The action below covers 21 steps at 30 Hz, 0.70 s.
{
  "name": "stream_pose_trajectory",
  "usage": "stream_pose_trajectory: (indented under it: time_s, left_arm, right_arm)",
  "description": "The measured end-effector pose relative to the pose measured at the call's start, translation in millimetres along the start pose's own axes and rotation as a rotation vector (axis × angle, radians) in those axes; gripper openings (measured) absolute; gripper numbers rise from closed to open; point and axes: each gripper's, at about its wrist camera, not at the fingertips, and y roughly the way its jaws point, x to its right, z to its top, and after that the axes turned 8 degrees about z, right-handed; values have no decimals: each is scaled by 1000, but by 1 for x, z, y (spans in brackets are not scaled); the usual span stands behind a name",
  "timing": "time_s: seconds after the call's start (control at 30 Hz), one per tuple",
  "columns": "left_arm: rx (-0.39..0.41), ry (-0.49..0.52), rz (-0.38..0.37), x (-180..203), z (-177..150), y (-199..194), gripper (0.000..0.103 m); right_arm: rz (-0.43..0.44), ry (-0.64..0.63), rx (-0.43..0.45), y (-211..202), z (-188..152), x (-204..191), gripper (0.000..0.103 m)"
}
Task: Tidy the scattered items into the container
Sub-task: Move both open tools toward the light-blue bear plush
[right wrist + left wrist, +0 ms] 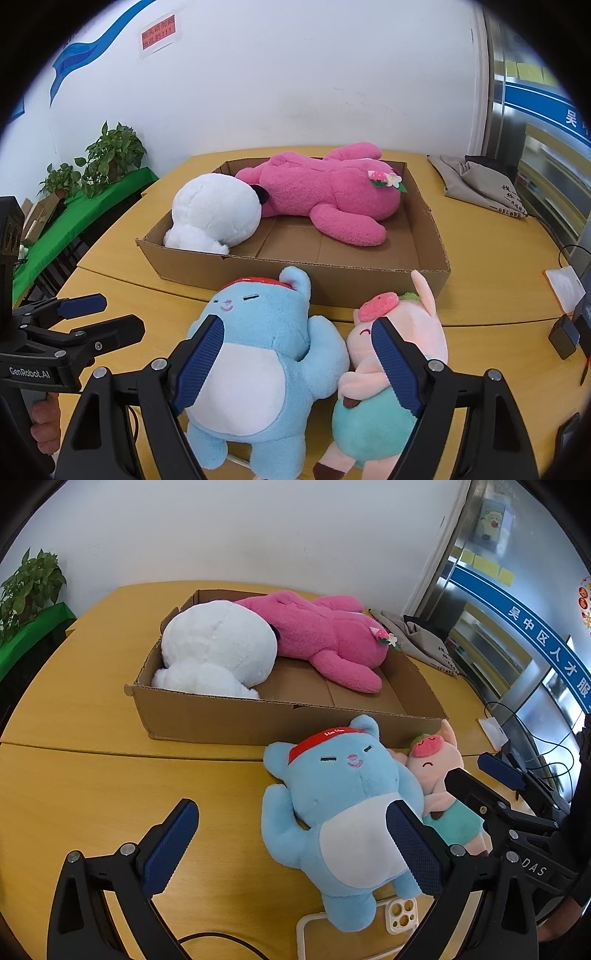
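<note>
We judge the task roughly half done. The cardboard box (207, 716) sits at 12 o'clock on the yellow table (85, 794), and two large toys already lie inside it: a white plush (218, 650) against its left wall and a pink plush (317, 635) stretched across the far side toward 1 o'clock. The near right part of the box floor is bare.

Two toys remain outside, just in front of the box's near wall. The blue bear (258, 354) lies on its back, red headband toward the box, white belly up. The pink pig (399, 354) lies touching the bear's right side, in a teal outfit with a red cap. A phone case (400, 917) lies on the table at 6 o'clock in the left wrist view, partly under the bear's leg; we cannot tell whether it counts as clutter to tidy.

The right gripper (299, 365) hangs over both toys, jaws wide apart, one pad above the bear's belly, the other over the pig; nothing is clamped. The left gripper (291, 845) is also spread wide and empty, its right pad over the bear's belly, its left over bare table.

The bear looks soft, bulky and fuzzy; we expect it to compress under the pads.
</note>
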Motion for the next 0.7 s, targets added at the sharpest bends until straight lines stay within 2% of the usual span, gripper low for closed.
stream_pose_trajectory:
  time_s: [0.7]
  left_arm:
    - [-39,-26,-23,-8,-1,15,103]
  right_arm:
    - [24,-35,-22,7,-6,-5,82]
